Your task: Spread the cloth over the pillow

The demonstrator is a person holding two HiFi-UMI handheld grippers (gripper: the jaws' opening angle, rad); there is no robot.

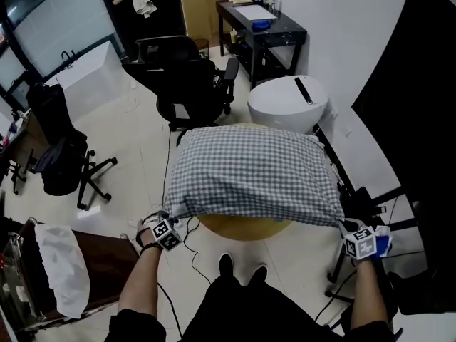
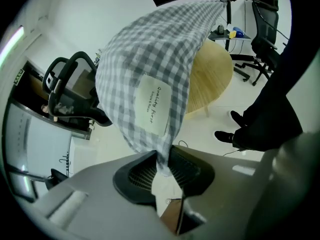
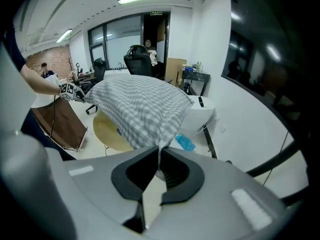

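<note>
The checked cloth (image 1: 253, 173) lies humped over the round wooden table (image 1: 246, 228) and covers nearly all of its top. Only the table's near rim shows below the cloth's front edge. Whatever swells the cloth from underneath is hidden, so I cannot see the pillow itself.

The left gripper (image 2: 162, 165) is at the table's near left side, its jaws pinched on the cloth's near left corner. A white label (image 2: 152, 106) shows on the fabric there. The right gripper (image 3: 159, 165) is at the table's near right side, jaws closed tight on the other near corner.

Beyond the table stand a white round-topped unit (image 1: 288, 104) and a black office chair (image 1: 192, 80).
</note>
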